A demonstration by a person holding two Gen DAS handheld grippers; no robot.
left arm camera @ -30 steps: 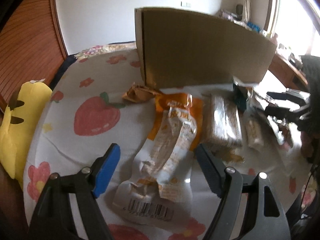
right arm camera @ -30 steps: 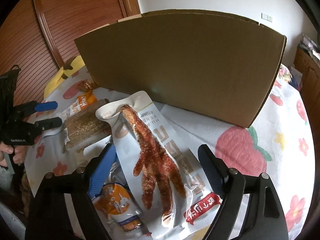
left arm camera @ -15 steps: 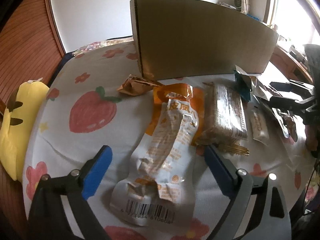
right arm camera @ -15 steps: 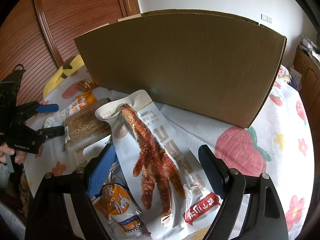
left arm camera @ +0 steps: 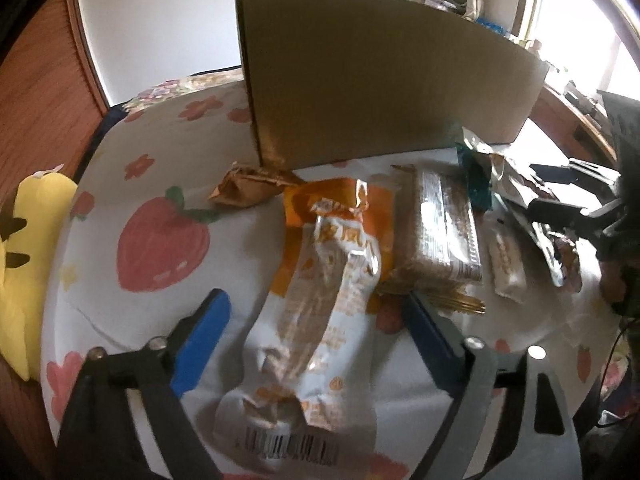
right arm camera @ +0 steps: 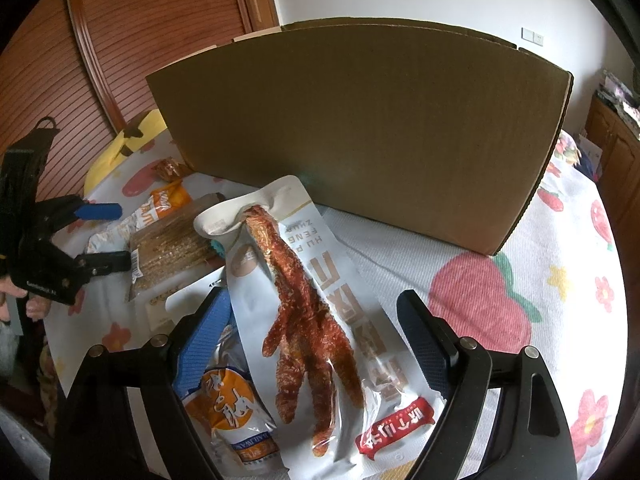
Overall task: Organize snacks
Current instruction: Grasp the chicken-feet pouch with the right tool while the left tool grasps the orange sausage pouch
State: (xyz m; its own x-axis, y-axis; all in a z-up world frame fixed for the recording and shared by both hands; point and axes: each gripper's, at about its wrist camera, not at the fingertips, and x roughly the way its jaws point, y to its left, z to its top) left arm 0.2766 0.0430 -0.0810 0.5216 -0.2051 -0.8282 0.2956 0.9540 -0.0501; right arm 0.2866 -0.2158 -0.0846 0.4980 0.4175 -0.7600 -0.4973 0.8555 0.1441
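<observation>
A crumpled orange-and-white pouch (left arm camera: 320, 312) lies on the strawberry cloth (left arm camera: 160, 248) between the jaws of my left gripper (left arm camera: 314, 300). Those jaws are closing, and a gap shows beside each pad. A clear pack of brown crackers (left arm camera: 444, 232) lies to its right. My right gripper (right arm camera: 312, 298) stands open astride a white packet with a red chicken foot (right arm camera: 308, 300), its pads clear of it. A small orange-and-white pouch (right arm camera: 232, 408) lies partly under that packet. A tall cardboard box (right arm camera: 360, 132) stands behind the snacks.
A crumpled brown wrapper (left arm camera: 248, 188) lies by the box corner, and a small white bar (left arm camera: 506, 264) sits right of the crackers. A yellow plush toy (left arm camera: 28, 264) rests at the cloth's left edge. Wooden slatted doors (right arm camera: 120, 40) rise behind.
The left gripper's jaws spread wide around the pouch, then came partly back in, and its view shifted a little. The right gripper and its packet have not moved.
</observation>
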